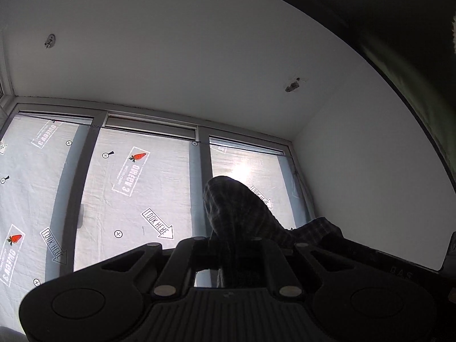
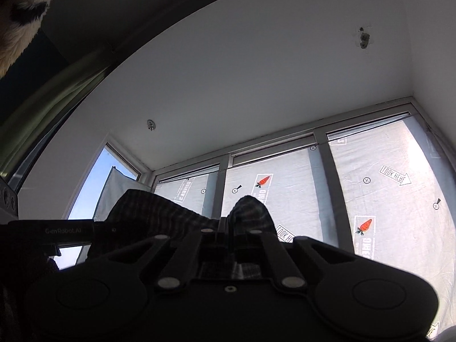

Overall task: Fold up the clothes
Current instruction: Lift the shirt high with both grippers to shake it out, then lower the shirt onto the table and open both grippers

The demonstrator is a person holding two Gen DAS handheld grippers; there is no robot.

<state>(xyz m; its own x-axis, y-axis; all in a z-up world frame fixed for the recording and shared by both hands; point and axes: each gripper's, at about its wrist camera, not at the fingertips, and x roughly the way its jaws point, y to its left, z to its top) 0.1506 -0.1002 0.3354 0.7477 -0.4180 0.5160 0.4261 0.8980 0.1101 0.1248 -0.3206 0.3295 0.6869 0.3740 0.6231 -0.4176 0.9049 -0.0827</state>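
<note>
Both tongs, left (image 1: 232, 240) and right (image 2: 228, 232), angled upward toward the window (image 1: 136, 188), clamped shut on plaid cloth (image 1: 236, 211).

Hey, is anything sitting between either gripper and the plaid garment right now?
No. The left gripper and the right gripper are each shut on the plaid garment, whose cloth bunches up above the closed jaws. Both cameras look up at the ceiling and the covered windows, so where it must go is out of view.
</note>
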